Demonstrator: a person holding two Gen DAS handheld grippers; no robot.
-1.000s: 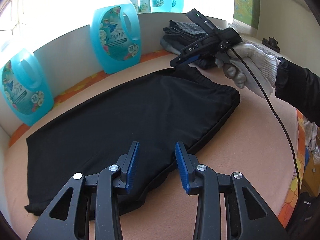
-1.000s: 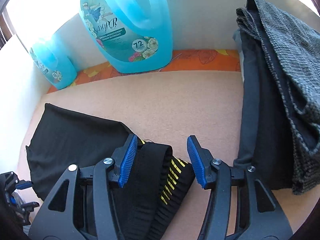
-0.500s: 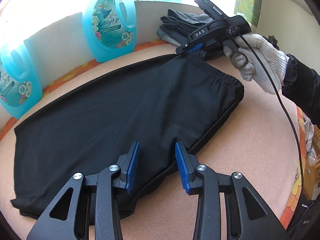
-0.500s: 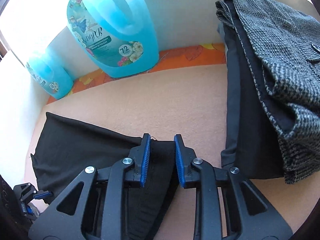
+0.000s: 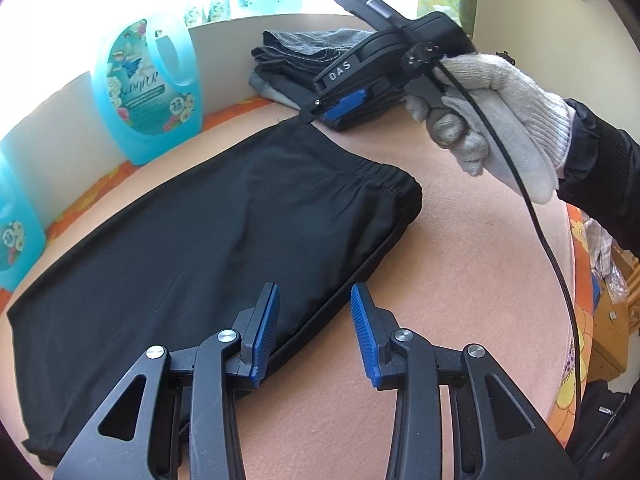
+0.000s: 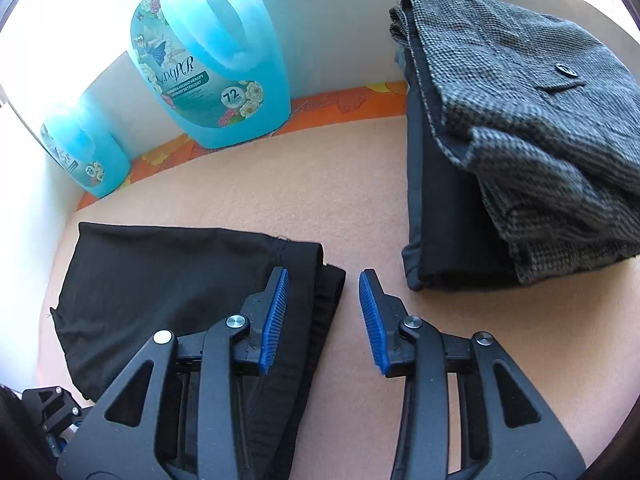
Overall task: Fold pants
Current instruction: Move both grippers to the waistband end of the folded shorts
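Black pants (image 5: 208,232) lie flat, folded lengthwise, on the peach surface, with the elastic waistband (image 5: 392,176) toward the right. My left gripper (image 5: 314,332) is open and empty over the pants' near edge. My right gripper (image 6: 322,320) is open and empty, held just above the waistband's far corner (image 6: 320,280). In the left wrist view the right gripper (image 5: 320,110) hovers above that corner in a gloved hand. The pants also show in the right wrist view (image 6: 160,276).
A stack of folded clothes (image 6: 520,168) with grey tweed on top sits at the back right; it also shows in the left wrist view (image 5: 304,60). Two blue detergent bottles (image 6: 212,68) (image 6: 84,156) stand against the white back wall. Orange patterned cloth borders the surface.
My right gripper closed on the waistband corner, then opened and lifted off it. The pants now lie flatter. The left gripper stayed open and shifted right along the near edge.
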